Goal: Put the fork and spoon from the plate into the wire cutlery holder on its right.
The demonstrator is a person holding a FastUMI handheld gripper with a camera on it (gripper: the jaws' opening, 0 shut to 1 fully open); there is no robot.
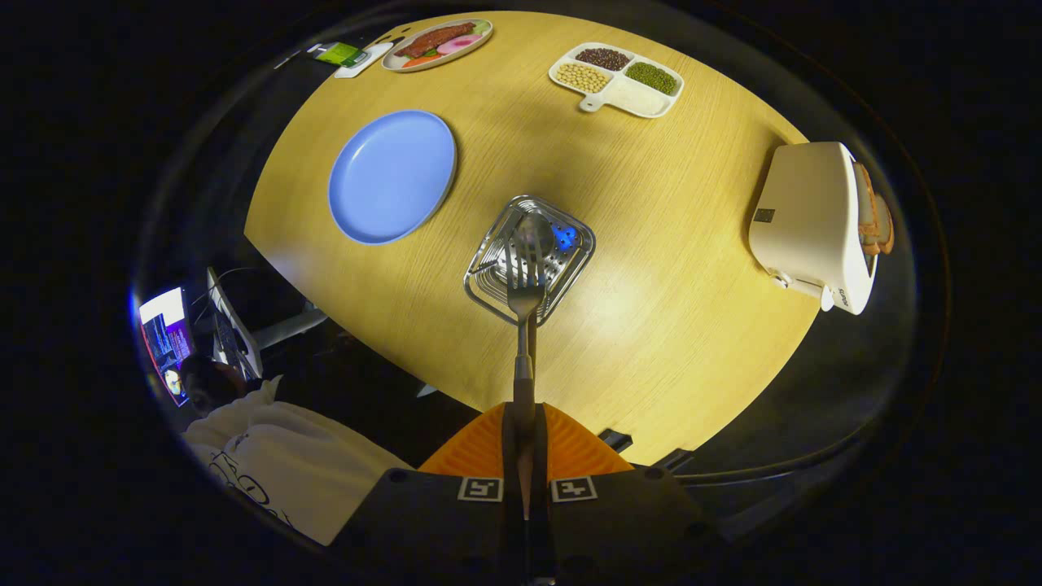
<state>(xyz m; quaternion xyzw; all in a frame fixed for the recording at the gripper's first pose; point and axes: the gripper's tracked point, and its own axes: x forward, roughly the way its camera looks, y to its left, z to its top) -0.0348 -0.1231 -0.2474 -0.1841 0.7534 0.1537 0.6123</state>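
Two utensils, fork (526,281) and spoon (533,232), clamped in hand-held gripper (522,456), above wire holder (488,281)

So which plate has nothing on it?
The round blue plate, left of the wire cutlery holder. The gripper holds the fork over that holder.

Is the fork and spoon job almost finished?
Nearly. The blue plate holds no cutlery now. The spoon looks already inside the wire cutlery holder. The gripper is shut on the fork, holding it tines-down right over the holder. Left to do: lower the fork in and let go.
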